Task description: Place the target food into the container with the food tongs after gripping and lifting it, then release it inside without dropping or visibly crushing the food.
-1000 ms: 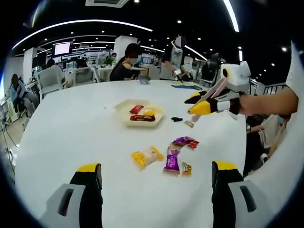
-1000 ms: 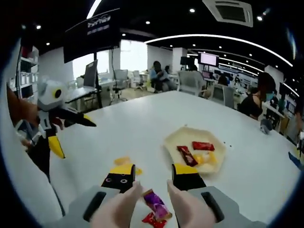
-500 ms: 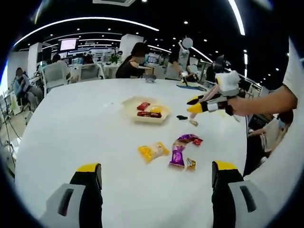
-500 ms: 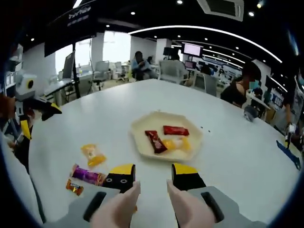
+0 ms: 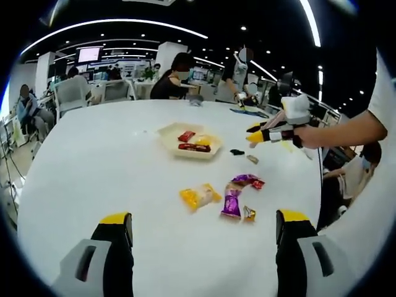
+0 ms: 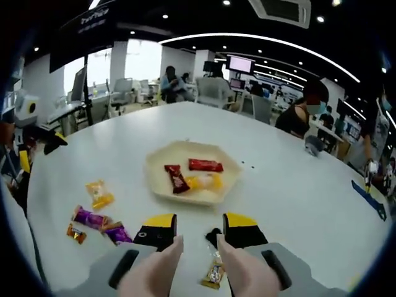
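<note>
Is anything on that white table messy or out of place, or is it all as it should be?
Nothing is spilled or broken. Several wrapped snacks lie loose on the table outside the tray: a yellow packet, purple packets and a small gold one near the right tongs. The tray already holds three pieces.

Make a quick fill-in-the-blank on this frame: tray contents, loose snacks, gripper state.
1. The beige tray holds two ____ wrapped bars.
2. In the right gripper view, the purple packets lie on the white ____, outside the tray.
3. The left gripper has its jaws ____, gripping nothing.

Missing words: red; table; open
</note>
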